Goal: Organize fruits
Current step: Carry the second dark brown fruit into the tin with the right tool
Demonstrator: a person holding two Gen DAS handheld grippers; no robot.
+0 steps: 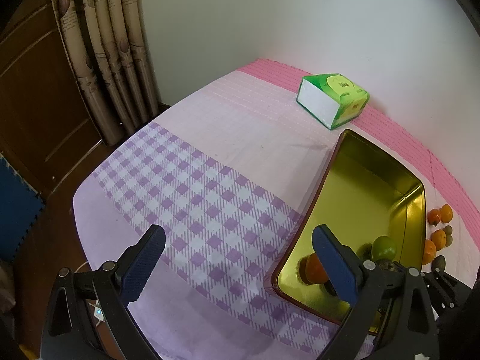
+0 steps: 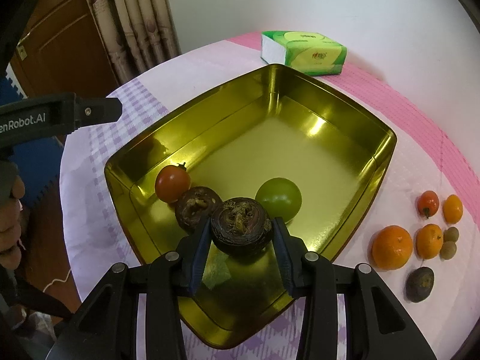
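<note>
Water chestnut (image 2: 241, 229) is sitting pinched in the right gripper (image 2: 242, 232) above the gold tin (image 2: 345, 114); left gripper (image 1: 238, 265) is hanging spread.

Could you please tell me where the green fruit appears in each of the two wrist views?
Left wrist: green fruit at lower right, inside the tin, just right of the blue finger.
Right wrist: green fruit near centre, in the tin.
Shared landmark: the tissue pack beyond the tin.

White wall (image 1: 270, 15) behind my table, patterned curtain (image 1: 99, 45) left, brown wood door (image 1: 36, 96), blue foam mat (image 1: 15, 207) on floor.
</note>
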